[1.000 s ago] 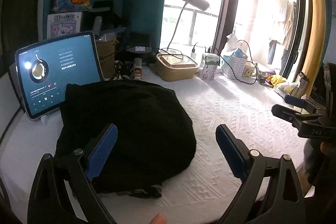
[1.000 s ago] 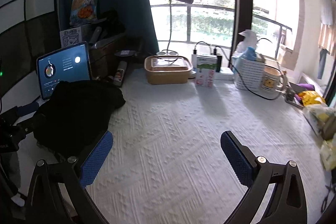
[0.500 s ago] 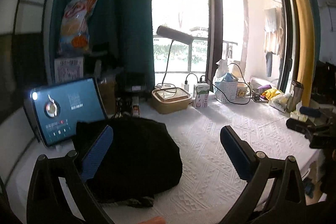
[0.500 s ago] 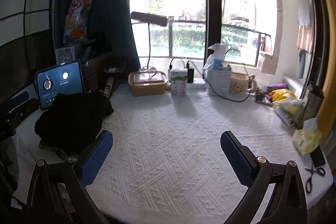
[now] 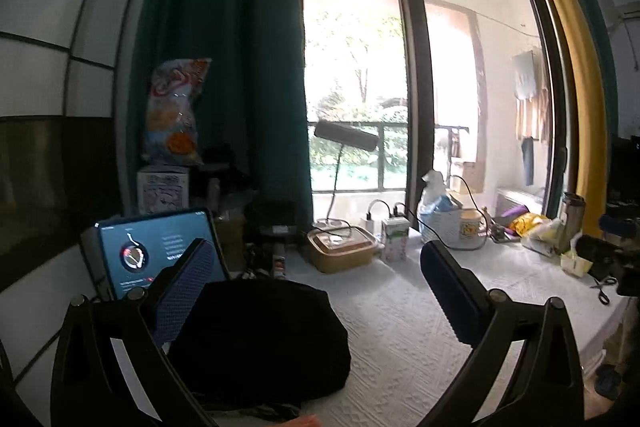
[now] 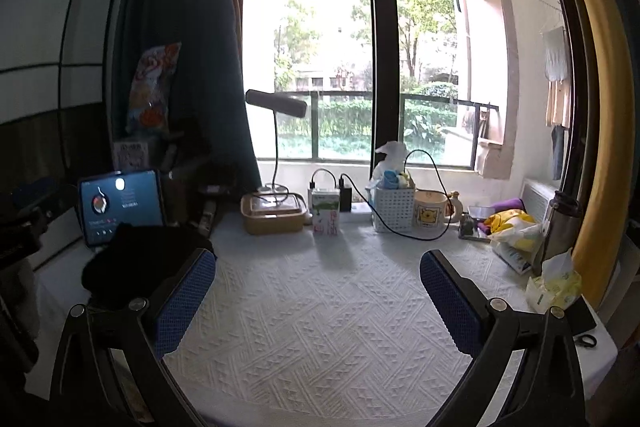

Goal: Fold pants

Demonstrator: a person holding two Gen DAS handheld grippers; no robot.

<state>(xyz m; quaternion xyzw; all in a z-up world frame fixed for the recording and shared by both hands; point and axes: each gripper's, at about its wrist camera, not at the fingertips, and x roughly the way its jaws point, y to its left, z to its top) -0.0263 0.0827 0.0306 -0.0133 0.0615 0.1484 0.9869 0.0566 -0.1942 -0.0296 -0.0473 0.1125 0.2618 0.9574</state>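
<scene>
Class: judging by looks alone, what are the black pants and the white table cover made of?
Black pants: soft matte fabric, probably knit or cotton; they slump in a bundle without shine. White table cover: textured woven or quilted cloth, likely; raised zigzag relief.

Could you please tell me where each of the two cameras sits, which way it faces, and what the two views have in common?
Left wrist: rides the left tool, facing the window across the white tablecloth; its open blue pads frame the black pants; the right tool shows at the right edge.
Right wrist: rides the right tool, facing the window; open pads over bare cloth, the left tool at the left edge.
Shared: pants, tablet, desk lamp, milk carton.
</scene>
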